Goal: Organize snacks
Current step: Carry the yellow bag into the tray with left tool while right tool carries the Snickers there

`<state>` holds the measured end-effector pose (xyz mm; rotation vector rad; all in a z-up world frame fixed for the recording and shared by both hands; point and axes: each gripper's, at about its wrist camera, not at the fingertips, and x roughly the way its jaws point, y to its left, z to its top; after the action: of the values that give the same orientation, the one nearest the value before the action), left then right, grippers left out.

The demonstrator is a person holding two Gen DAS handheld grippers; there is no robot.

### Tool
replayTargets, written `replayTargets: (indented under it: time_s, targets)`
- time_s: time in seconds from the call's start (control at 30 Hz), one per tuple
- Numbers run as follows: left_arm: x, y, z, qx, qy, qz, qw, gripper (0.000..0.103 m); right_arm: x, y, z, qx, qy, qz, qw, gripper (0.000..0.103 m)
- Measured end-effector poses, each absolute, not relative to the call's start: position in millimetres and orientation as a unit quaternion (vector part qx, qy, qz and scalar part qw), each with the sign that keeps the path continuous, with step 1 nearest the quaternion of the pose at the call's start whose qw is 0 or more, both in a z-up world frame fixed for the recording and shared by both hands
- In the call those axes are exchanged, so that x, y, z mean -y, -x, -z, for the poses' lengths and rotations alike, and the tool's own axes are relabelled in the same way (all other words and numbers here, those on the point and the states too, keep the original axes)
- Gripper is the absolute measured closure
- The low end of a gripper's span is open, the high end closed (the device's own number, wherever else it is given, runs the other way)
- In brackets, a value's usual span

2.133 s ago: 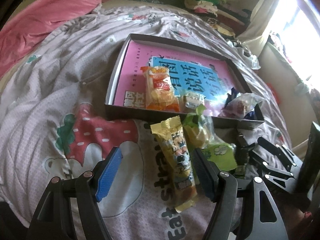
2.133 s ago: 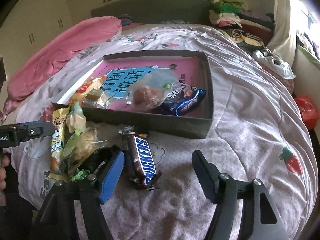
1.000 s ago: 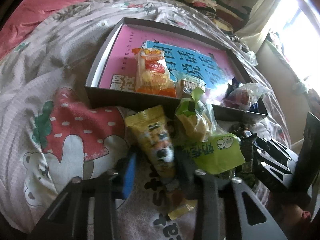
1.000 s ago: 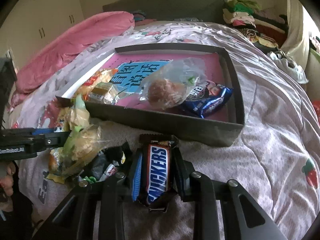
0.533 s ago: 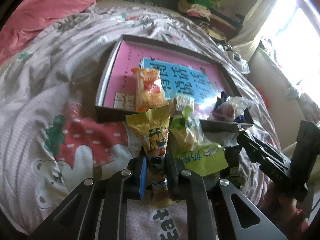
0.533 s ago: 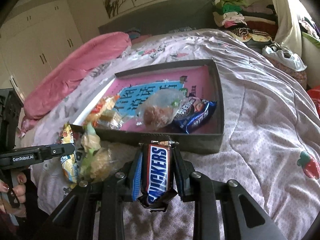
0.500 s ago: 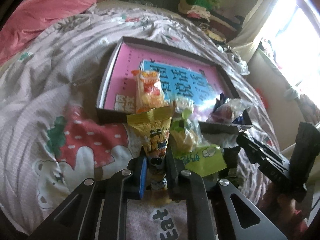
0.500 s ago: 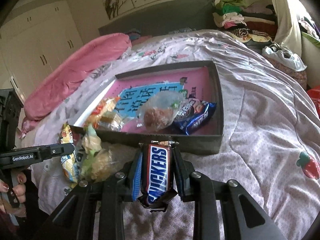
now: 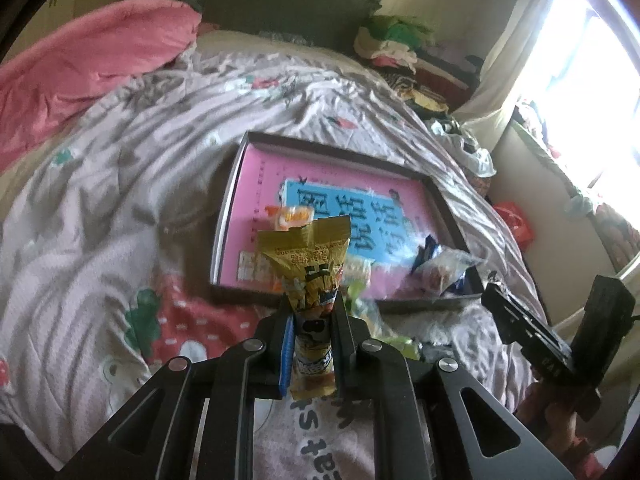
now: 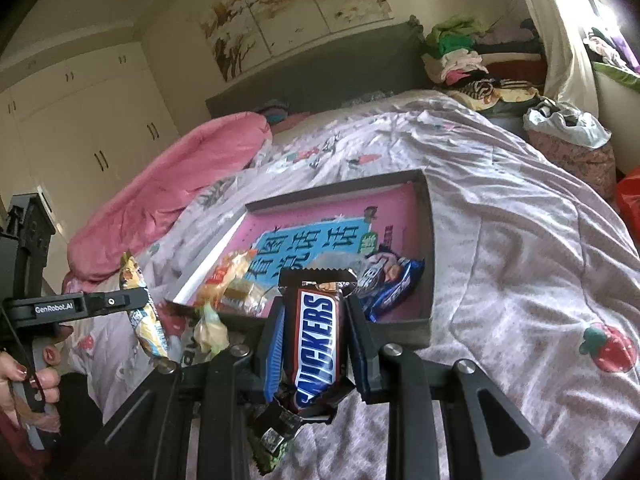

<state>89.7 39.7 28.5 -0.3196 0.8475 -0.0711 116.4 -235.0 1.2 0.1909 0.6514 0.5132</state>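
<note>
My left gripper [image 9: 313,312] is shut on a yellow snack packet [image 9: 310,264], held upright above the bedspread just before the box. The right gripper [image 10: 314,316] is shut on a Snickers bar [image 10: 316,332], lifted near the box's front wall. The shallow dark box [image 9: 228,216] with a pink and blue floor lies on the bed. It holds an orange packet [image 9: 290,216], a clear bag [image 9: 444,268] and a blue packet [image 10: 394,280]. A green and clear bag [image 10: 210,326] lies on the bed between the grippers. The yellow packet [image 10: 140,308] also shows in the right wrist view.
A pink quilt [image 9: 92,60] lies at the bed's far left. Piled clothes [image 10: 460,52] and a white plastic bag [image 10: 564,124] sit beyond the bed's far right corner. A person's hand [image 10: 24,376] grips the left handle. The strawberry-print bedspread [image 10: 540,260] spreads to the right of the box.
The left gripper shut on the yellow packet and lifted it off the bed. The right gripper rose with the Snickers bar held. Both views tilted up toward the headboard.
</note>
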Motion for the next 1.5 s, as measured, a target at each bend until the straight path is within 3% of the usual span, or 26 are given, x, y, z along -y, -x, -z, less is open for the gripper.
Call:
replayTargets:
  time_s: [0.57,1.5]
  targets:
    - [-15,-130,-62,-0.379,0.138,0.046,0.914,0.087,252,-135,-2,-0.304,-0.118,-0.214,0.921,0.074]
    - [40,-187,-17,-0.431,0.088,0.062,0.896,0.087,225,-177,23,-0.323,-0.078,-0.214,0.918,0.074]
